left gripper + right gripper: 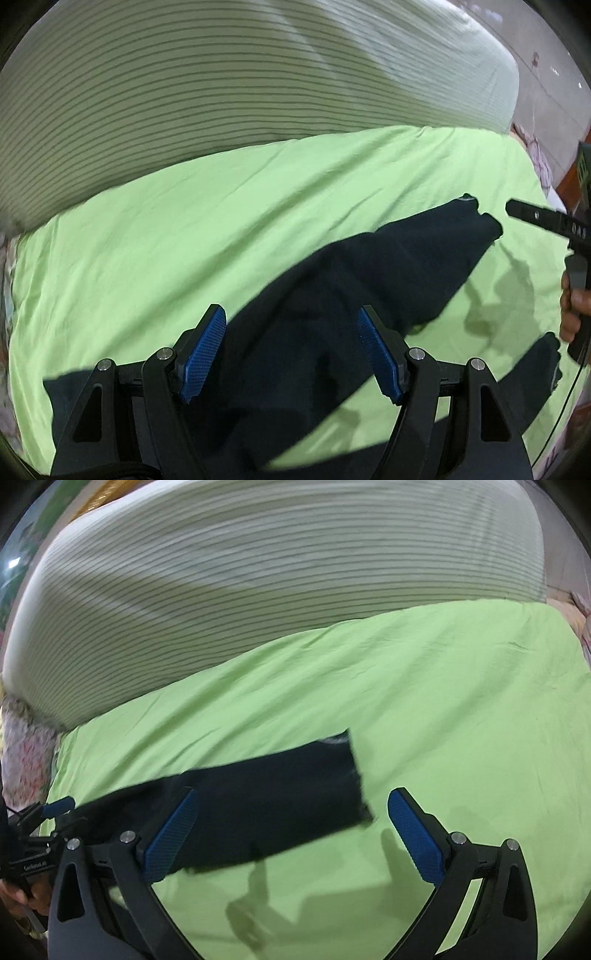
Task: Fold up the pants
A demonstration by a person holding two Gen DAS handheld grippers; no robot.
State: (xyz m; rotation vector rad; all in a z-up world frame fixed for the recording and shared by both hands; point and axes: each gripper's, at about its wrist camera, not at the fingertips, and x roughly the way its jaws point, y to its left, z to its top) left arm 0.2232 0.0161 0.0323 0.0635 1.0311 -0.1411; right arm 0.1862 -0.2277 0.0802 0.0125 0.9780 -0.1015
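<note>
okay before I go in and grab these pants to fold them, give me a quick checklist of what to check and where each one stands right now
1. Left gripper open with nothing between its fingers: ok.
2. Right gripper open and free: ok.
3. Pants within reach on the green sheet: ok, they lie right under both grippers.
4. Pants lying flat and smooth: not ok; the legs spread apart and the cloth looks bunched.
5. Leg end free to grab: ok, it sits between the right gripper's fingers, uncovered.
6. Waistband position: cannot tell, it is hidden behind the left gripper.
</note>
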